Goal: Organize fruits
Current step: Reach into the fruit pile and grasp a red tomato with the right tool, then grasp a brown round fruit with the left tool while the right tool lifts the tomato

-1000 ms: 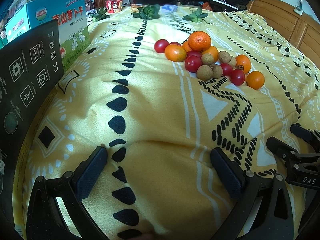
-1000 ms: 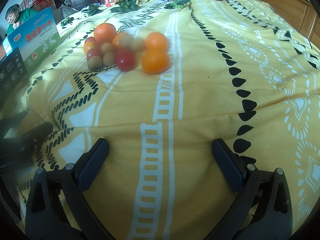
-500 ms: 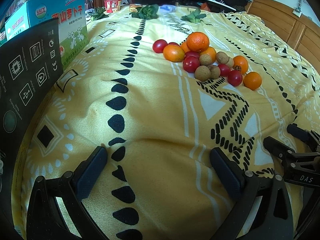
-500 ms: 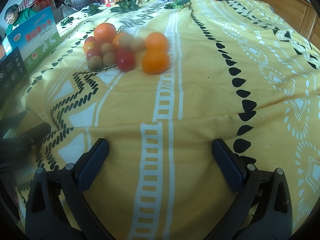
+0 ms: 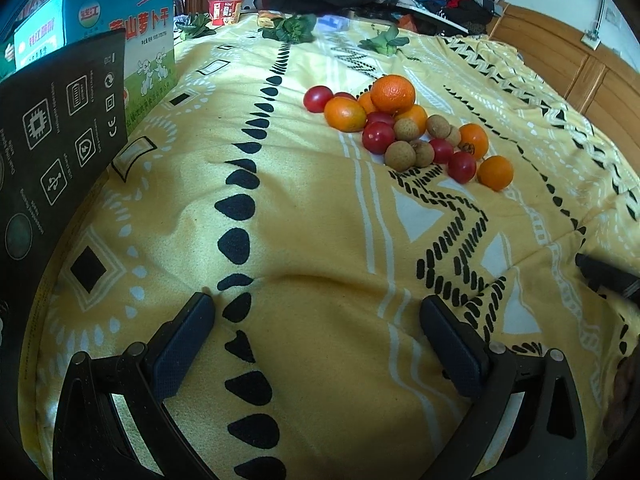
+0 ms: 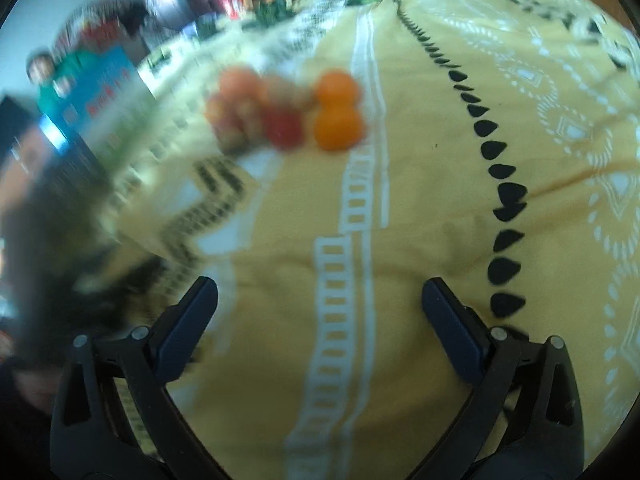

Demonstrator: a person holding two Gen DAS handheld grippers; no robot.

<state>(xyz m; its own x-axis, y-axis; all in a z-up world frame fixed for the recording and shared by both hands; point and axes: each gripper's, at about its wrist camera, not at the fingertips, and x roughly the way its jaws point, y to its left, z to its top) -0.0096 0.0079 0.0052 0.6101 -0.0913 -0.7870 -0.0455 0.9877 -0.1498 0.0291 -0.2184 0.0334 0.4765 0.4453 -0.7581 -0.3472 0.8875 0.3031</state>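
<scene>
A pile of fruit (image 5: 404, 128) lies on the yellow patterned bedspread (image 5: 304, 240): oranges (image 5: 392, 93), red cherry tomatoes (image 5: 378, 137) and brown longans (image 5: 400, 154). My left gripper (image 5: 318, 316) is open and empty, well short of the pile. My right gripper (image 6: 320, 298) is open and empty; its view is blurred, with the fruit pile (image 6: 288, 116) ahead and an orange (image 6: 338, 126) nearest. A tip of the right gripper (image 5: 604, 274) shows at the left view's right edge.
A black box (image 5: 52, 148) and a blue-green carton (image 5: 100, 36) stand at the left edge of the bed. Green leafy sprigs (image 5: 292, 28) and a red cup (image 5: 225, 10) lie at the far end. A wooden headboard (image 5: 560, 56) is on the right.
The right gripper has begun moving, tilting and blurring its view; it has shifted toward the right edge of the left view. The left gripper drifted slightly. Fruit has not moved.
</scene>
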